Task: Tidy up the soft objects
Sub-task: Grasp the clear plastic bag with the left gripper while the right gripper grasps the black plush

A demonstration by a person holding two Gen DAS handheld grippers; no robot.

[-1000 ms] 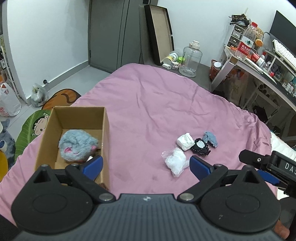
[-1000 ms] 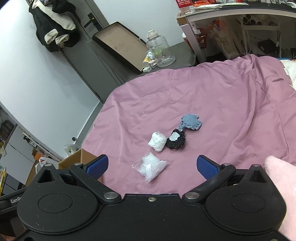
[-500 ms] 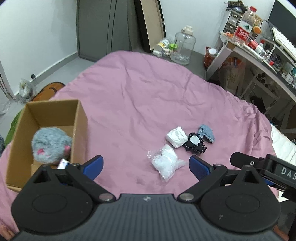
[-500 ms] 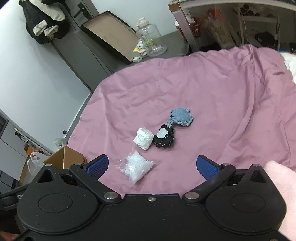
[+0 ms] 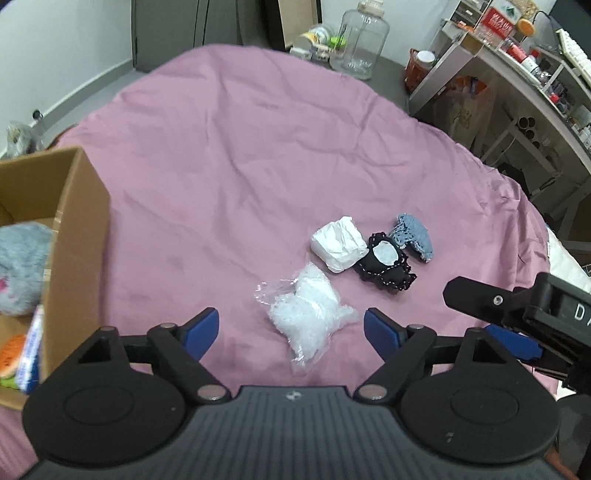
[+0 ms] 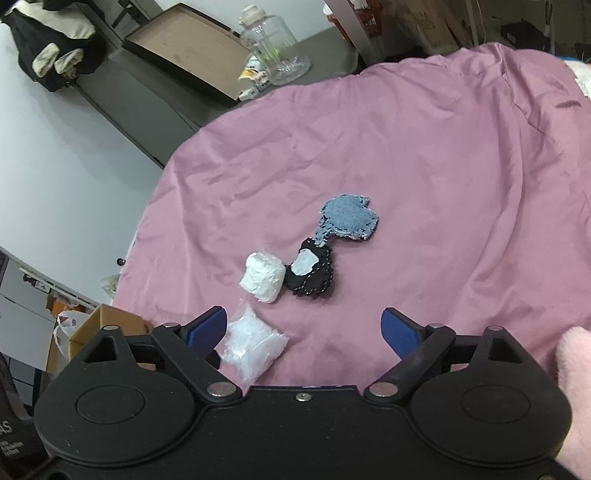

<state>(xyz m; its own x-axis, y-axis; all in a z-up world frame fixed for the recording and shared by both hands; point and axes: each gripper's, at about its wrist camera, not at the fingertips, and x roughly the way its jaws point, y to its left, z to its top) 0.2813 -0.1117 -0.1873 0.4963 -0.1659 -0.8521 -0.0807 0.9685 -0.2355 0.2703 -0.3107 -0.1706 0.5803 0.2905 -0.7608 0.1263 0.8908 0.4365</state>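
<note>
Left gripper (image 5: 291,332), jaws just closing but gripping nothing, frames the crinkly clear plastic bag of white fluff (image 5: 308,312) on the pink bedsheet (image 5: 236,155). Right gripper (image 6: 303,328), closing and empty too, hangs nearby. The slick film could slip from the pads (it bunches easily), or both grippers could collide over it. An open cardboard box (image 5: 74,236) waits at left.

Read little. Made out white "D" on right gripper (image 5: 509,334) body at left view's edge, rest cut off. Saw "AS" on left gripper's body in right view's bottom-left corner. Red box (image 5: 498,23) on desk: print too blurred.
</note>
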